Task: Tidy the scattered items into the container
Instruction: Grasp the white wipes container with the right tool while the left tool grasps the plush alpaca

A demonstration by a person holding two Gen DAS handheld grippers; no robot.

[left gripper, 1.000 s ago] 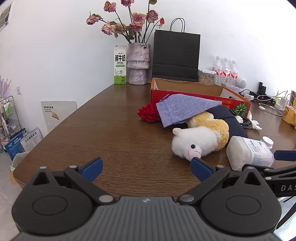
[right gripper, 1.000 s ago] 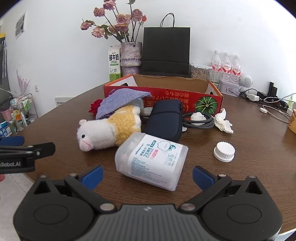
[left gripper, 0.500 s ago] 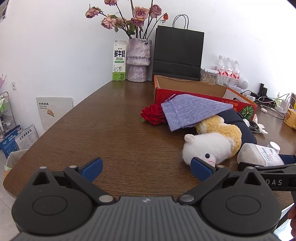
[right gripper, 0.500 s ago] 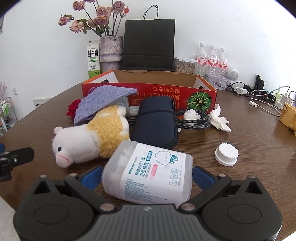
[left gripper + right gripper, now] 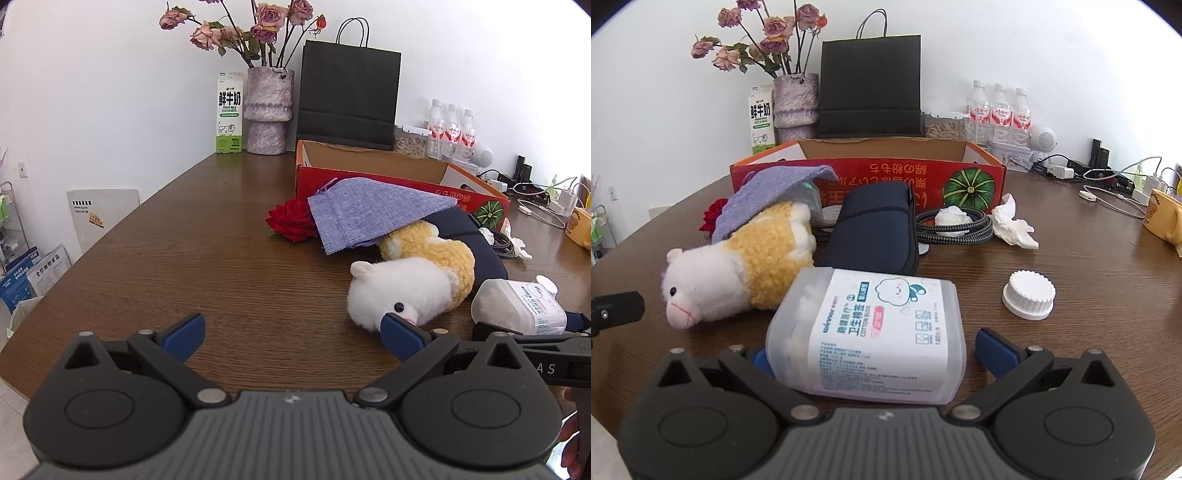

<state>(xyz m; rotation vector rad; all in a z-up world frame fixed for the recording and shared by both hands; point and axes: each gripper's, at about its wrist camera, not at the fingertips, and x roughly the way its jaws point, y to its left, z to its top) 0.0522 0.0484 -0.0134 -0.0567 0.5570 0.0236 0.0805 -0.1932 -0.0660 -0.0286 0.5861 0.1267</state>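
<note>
Right gripper (image 5: 875,350) has its jaws spread wide around the cotton-bud box (image 5: 875,332), which lies on its side on the table (image 5: 1089,295). One blue pad sits just beside the box's right edge with a sliver of gap; the left pad is mostly hidden behind the box, so contact there cannot be told. Nothing is clamped yet.

From the box outward in the right wrist view: the plush (image 5: 738,266) lies touching it at 10 o'clock, snout toward the camera. A dark pouch (image 5: 875,225) lies at 12 o'clock, its near end just behind the box. A white cap (image 5: 1028,293) sits apart at 2 o'clock. Beyond the pouch, a coiled cable (image 5: 956,230) rings a tissue wad, with another crumpled tissue (image 5: 1012,225) just to its right. A purple cloth (image 5: 768,192) drapes over the plush's back, and a red rose (image 5: 711,218) shows behind it.

At 12 o'clock, farthest back, stands the red carton (image 5: 886,173), open-topped, touching the pouch's far end.

Left gripper (image 5: 291,334) hangs wide open over bare table, holding nothing; its right pad is near the plush's snout at 2 o'clock.
</note>
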